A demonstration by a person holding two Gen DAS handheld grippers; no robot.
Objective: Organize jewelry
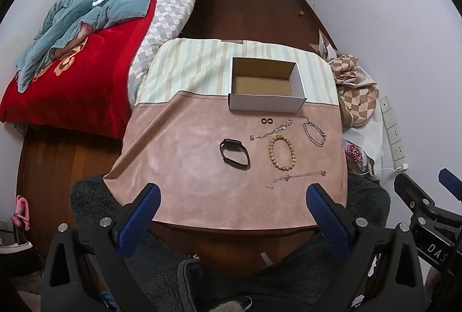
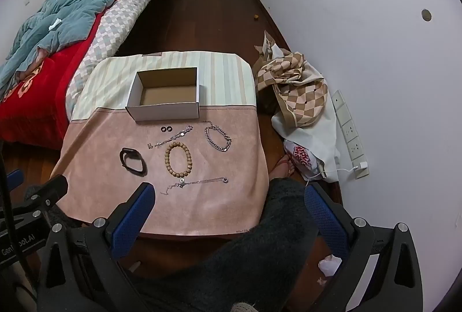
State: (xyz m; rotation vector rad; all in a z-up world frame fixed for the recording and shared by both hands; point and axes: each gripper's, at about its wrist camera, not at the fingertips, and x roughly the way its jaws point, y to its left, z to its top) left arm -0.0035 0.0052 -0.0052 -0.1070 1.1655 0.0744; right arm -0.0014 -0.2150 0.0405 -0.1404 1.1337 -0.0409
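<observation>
While nothing is picked up yet, left gripper (image 1: 232,201) and right gripper (image 2: 229,201) held low in frame, jaws spread wide, empty. Jewelry laid mid-frame on pink cloth (image 1: 187,182): bead bracelet (image 1: 282,152), black band (image 1: 234,152). Empty box (image 1: 265,85) seen above. Next likely: one piece pinched gently, dropped in box.

On the table (image 1: 179,196), the box (image 1: 267,102) sits at the far side. Just before it lie two small rings (image 1: 267,120). Nearer, the watch (image 1: 234,152) lies left, the bead bracelet (image 1: 282,153) in the middle, the chain bracelet (image 1: 315,133) right. Nearest lies a thin necklace (image 1: 297,176).
</observation>
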